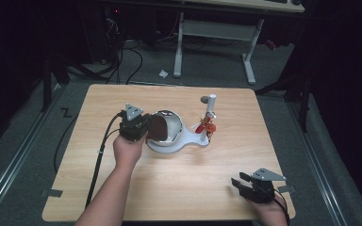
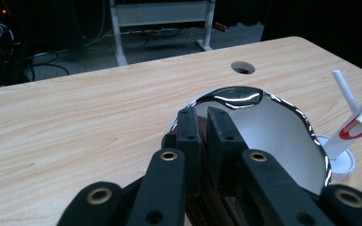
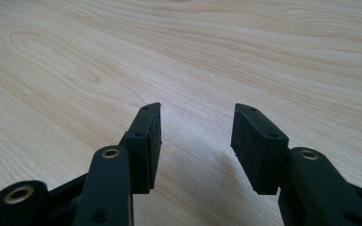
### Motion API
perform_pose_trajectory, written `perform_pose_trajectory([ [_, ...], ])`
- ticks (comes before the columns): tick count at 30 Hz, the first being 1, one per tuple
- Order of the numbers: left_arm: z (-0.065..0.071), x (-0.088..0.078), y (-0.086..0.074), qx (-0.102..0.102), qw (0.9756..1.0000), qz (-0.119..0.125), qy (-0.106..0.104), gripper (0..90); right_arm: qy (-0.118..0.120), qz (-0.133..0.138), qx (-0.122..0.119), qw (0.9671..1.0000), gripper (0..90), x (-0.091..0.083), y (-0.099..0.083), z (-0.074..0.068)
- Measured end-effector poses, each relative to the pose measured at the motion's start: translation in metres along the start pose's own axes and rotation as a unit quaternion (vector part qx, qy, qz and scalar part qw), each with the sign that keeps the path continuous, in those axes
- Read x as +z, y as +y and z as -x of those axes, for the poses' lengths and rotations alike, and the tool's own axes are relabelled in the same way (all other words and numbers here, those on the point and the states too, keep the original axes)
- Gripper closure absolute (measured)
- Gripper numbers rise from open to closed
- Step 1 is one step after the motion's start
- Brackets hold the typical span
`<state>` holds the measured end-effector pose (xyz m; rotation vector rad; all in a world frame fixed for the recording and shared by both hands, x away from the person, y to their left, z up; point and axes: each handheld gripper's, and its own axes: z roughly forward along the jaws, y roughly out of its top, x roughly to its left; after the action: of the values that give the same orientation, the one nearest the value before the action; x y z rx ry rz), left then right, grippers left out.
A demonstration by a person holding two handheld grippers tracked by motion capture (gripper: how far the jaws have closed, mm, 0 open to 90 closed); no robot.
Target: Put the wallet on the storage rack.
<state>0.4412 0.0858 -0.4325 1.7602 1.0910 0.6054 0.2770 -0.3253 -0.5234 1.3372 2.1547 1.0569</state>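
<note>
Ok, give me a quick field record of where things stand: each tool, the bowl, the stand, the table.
left tool: jaws nearly closed on the near rim of the bowl, rim between the pads
bowl: shiny metal, tipped on its side on the white base, white inside seen in the left gripper view
right tool: jaws apart, nothing between them, at the table's near right corner
white stand: upright post behind the bowl, red piece on it
table: light wood, round hole near the far edge
</note>
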Motion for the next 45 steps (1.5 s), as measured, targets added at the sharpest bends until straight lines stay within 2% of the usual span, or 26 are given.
perform_pose_trajectory([
  [16, -0.001, -0.009, 0.003, 0.002, 0.9999, 0.003, -0.013, 60.7, 0.0, 0.0, -0.002, 1.0, 53.4, 0.0, 0.0, -0.001],
  [23, 0.0, -0.014, 0.003, 0.007, 0.9998, 0.003, -0.018, 56.5, -0.001, -0.001, 0.001, 1.0, 53.5, 0.0, -0.001, 0.0],
  [32, 0.001, -0.023, 0.0, 0.006, 0.9995, 0.006, -0.029, 52.6, 0.001, -0.006, 0.001, 1.0, 53.7, 0.004, 0.0, 0.001],
  [37, -0.001, -0.029, -0.003, -0.004, 0.9993, 0.01, -0.036, 51.1, 0.003, -0.007, 0.002, 1.0, 53.6, 0.005, 0.0, 0.0],
  [45, -0.006, -0.041, -0.014, -0.007, 0.9992, 0.013, -0.038, 48.6, 0.009, -0.006, 0.004, 0.9999, 53.9, 0.008, 0.002, 0.0],
])
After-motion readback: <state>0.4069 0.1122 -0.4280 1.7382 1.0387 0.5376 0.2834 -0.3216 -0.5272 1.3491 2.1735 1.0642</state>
